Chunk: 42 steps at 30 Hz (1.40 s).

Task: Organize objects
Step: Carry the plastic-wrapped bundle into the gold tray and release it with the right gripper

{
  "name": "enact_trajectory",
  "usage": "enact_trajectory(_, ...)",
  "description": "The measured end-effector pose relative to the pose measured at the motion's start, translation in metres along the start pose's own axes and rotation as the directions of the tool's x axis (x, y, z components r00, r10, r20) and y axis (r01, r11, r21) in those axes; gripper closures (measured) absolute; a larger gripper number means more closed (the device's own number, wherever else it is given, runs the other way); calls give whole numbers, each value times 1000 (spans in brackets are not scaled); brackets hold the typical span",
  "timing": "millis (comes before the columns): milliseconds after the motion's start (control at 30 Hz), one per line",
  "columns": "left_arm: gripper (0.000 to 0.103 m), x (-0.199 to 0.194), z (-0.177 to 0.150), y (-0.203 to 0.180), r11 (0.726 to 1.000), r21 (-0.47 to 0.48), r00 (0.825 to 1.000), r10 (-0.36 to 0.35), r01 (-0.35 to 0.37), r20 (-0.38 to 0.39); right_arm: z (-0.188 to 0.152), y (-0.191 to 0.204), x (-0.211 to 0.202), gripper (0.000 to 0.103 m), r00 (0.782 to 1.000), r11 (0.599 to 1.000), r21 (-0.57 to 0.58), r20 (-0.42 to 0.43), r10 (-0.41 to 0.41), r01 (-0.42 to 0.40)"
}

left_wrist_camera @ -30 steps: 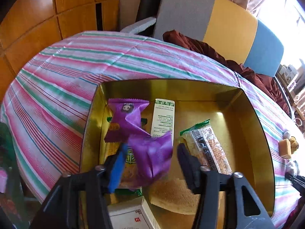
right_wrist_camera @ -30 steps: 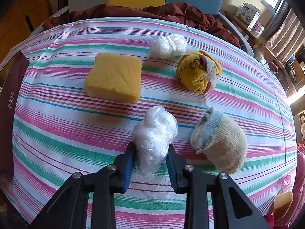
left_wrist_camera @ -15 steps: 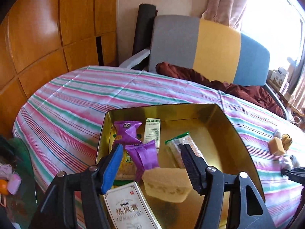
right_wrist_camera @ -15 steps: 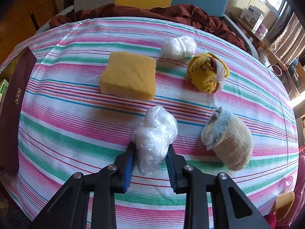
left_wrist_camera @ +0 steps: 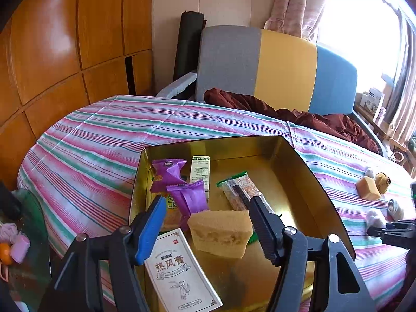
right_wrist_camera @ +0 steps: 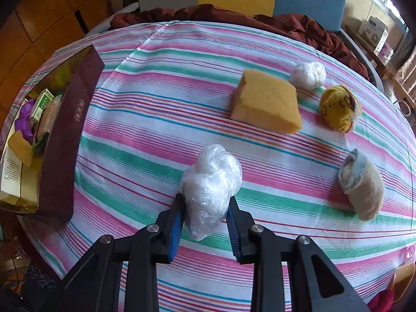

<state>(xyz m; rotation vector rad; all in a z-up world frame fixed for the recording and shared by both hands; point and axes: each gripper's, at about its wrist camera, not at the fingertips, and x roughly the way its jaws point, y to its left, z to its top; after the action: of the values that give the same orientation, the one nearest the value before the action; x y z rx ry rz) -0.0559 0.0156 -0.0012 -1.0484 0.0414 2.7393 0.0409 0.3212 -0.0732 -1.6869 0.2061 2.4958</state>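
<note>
Left claw (left_wrist_camera: 206,223) hangs open and empty above the gold tin (left_wrist_camera: 309,171), which holds purple packets (left_wrist_camera: 170,174), a boxed ointment (left_wrist_camera: 179,267) and a sponge piece (left_wrist_camera: 221,231). Right claw (right_wrist_camera: 205,217) is clamped on the crumpled plastic bag (right_wrist_camera: 210,184), just above the table (right_wrist_camera: 156,109). Likely next: carry it left into the tin; lift it clear of the maroon wall (right_wrist_camera: 67,135) and keep a light squeeze, since the film may slip. Striped cloth; sofa and window behind.
</note>
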Motion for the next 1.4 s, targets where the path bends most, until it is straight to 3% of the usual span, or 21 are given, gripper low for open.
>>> enact_trajectory(133,35,-5,-4,6,1000,-6,1000,-3,3,9,7,32,-30,73,994,998,-17,86,65,-64)
enact_trajectory(400,32,-14,-7,20,999,-38,999,-19,20,29,57,120,-61,73,948,961,-166,196,251,-220)
enact_trajectory(867,30,-14,-15,63,988,-151,1000,3,0,21,107,238,6,71,955,929,-252,50,292,-271)
enact_trajectory(1000,30,-11,-16,63,989,-145,1000,-2,4,18,109,252,19,69,951,920,-262,26,308,-291)
enact_trajectory(1133,30,-8,-18,62,990,-139,1000,-1,2,8,108,248,20,48,939,915,-236,23,342,-328)
enact_trajectory(1400,30,-7,-20,52,994,-111,1000,2,-1,2,95,215,-3,46,934,925,-198,89,347,-325)
